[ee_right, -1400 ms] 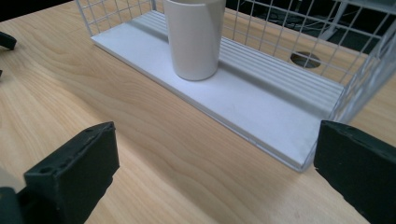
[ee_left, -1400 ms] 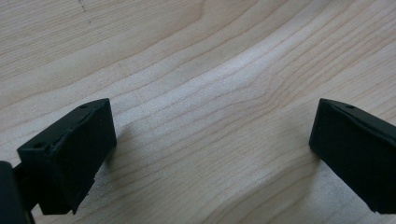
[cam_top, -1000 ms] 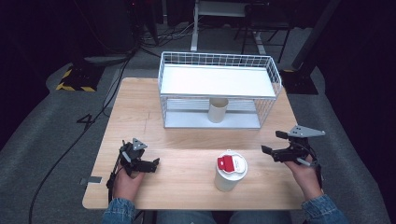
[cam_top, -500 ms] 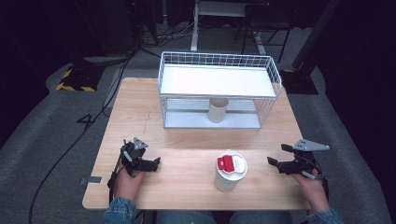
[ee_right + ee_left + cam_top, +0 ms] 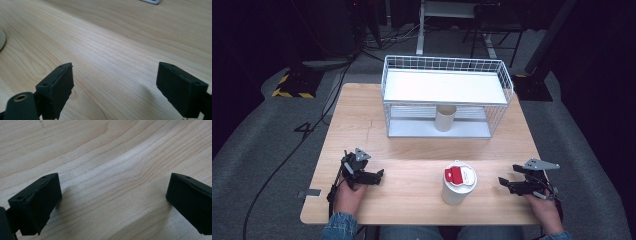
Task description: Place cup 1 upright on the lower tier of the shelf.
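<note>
**Both grippers resting low, cup between them**

The left gripper (image 5: 379, 174) is sitting on the table (image 5: 412, 150), jaws apart, empty; a white cup (image 5: 458, 182) with an unreadable red label is standing between; the right gripper (image 5: 503, 182) has sunk, its empty jaws just narrowing.

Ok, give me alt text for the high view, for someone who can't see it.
A person's hands rest two black grippers on a wooden table, the left gripper and right gripper flanking a white lidded cup with a red tab. Behind it stands a white wire rack with a cream cylinder underneath.
</note>
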A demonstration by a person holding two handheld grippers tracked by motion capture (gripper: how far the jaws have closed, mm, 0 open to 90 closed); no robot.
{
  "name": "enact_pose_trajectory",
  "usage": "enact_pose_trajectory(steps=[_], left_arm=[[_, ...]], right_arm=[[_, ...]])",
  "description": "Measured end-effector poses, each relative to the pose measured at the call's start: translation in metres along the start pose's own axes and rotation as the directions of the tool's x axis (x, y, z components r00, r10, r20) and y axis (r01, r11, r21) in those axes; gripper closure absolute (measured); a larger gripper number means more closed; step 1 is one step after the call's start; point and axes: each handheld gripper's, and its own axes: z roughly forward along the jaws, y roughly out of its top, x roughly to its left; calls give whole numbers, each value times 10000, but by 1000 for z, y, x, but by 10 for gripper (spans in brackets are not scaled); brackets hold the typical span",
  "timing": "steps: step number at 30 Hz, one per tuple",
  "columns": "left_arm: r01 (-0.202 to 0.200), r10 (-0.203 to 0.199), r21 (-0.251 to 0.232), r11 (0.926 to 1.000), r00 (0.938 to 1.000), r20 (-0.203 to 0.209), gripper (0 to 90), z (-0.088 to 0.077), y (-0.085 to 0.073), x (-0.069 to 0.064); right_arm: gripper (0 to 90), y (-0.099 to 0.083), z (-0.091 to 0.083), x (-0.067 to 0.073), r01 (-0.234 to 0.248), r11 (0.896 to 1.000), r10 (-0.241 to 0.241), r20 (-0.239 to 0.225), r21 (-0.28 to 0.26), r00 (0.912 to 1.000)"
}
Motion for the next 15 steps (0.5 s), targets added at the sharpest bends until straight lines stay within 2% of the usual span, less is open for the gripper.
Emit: enact_pose_trajectory(steps=[7,12,15], left_arm=[[-61,61,3,10000,10000,7,2,1,1,0],[-85,85,7,10000,10000,17,2,1,1,0],[-86,86,9,10000,10000,14,2,1,1,0]], right_arm=[[145,-7,6,1,119,9993,-121,71,340,9999],[140,-7,9,6,411,9985,-428,444,373,9981],[122,-6,11,8,388,9983,-410,514,433,9978]])
